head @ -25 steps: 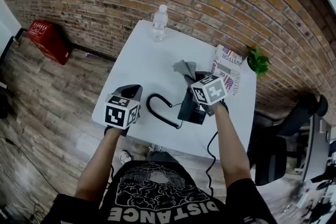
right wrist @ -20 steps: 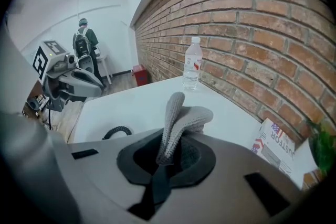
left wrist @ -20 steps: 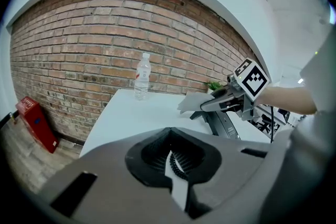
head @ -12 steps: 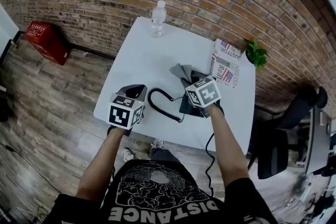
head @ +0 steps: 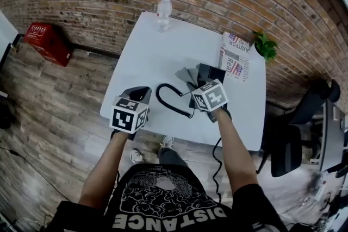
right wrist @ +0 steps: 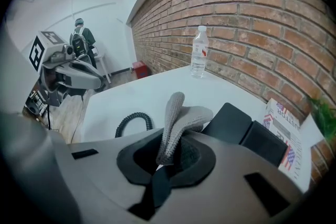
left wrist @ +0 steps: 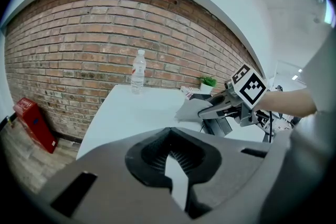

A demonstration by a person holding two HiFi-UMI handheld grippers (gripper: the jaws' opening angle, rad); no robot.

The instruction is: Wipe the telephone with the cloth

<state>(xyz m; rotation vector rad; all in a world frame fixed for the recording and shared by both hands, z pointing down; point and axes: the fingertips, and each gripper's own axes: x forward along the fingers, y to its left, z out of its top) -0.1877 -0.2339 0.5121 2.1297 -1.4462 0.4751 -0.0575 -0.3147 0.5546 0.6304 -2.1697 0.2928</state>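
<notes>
The black telephone (head: pixel 213 74) sits on the white table (head: pixel 157 51) right of centre, and its coiled cord (head: pixel 169 98) curls toward the near edge. My right gripper (head: pixel 197 84) hovers over the phone's near part, shut on a grey cloth (head: pixel 187 74). In the right gripper view the cloth (right wrist: pixel 178 113) sticks up folded from the right gripper (right wrist: pixel 167 159), with the telephone (right wrist: pixel 247 131) just beyond and the cord (right wrist: pixel 134 123) to its left. My left gripper (head: pixel 138 95) hangs over the table's near left edge, shut and holding nothing. The left gripper (left wrist: pixel 170 157) looks across at the cloth (left wrist: pixel 191 109).
A water bottle (head: pixel 163 11) stands at the table's far edge by the brick wall. A magazine (head: pixel 234 60) and a small green plant (head: pixel 265 46) lie at the far right. A red box (head: pixel 46 41) rests on the floor left; a dark chair (head: pixel 293 149) stands right.
My right gripper has drawn the cloth toward me across the telephone, so more of the phone shows beyond it. The left gripper has stayed near the table's edge.
</notes>
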